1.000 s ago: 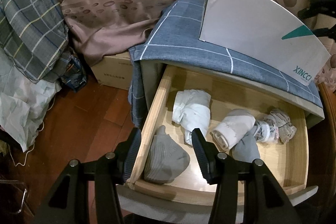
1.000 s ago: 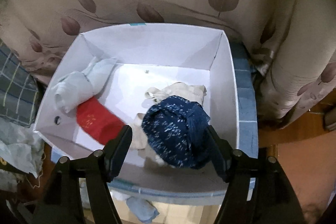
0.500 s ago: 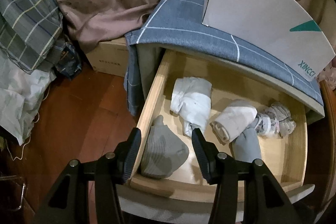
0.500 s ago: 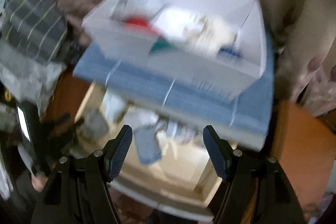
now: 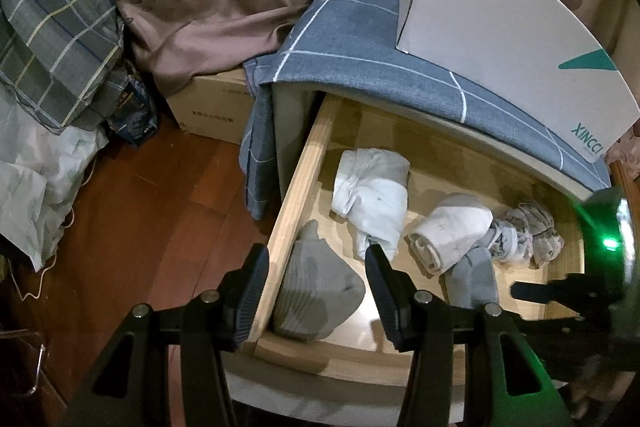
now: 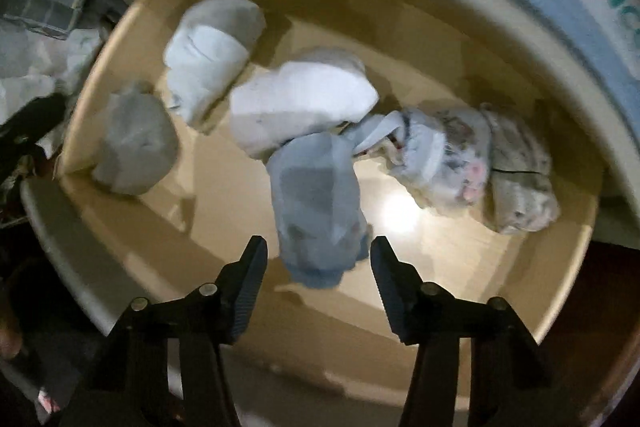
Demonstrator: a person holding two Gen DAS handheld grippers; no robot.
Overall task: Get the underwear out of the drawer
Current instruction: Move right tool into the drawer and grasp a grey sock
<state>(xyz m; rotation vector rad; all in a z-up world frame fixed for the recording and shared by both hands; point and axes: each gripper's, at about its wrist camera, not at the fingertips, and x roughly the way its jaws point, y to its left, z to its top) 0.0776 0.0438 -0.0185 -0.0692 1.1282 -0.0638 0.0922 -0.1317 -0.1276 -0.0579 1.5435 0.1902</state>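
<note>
The right gripper (image 6: 318,281) is pointing down into the open drawer (image 6: 132,227), its jaws closing, with the near end of a grey-blue roll of underwear (image 6: 318,205) lying between the fingers but not yet pressed by the pads. That roll is lying with its long axis running from the drawer's front board toward the back, slightly tilted. Bare drawer floor is showing on both sides of it near the front board, giving the fingers room. Beyond it a white roll (image 6: 300,103) is lying crosswise, touching its far end; a patterned bundle (image 6: 444,155) is sitting toward the drawer's right wall.

The left gripper (image 5: 316,289) is hovering over the drawer's front left corner, jaws standing wide and holding nothing, straddling the left wall above a grey bundle (image 5: 316,291). Past the drawer's back edge, a white box (image 5: 500,43) is resting on the checked blue cloth (image 5: 360,47).
</note>
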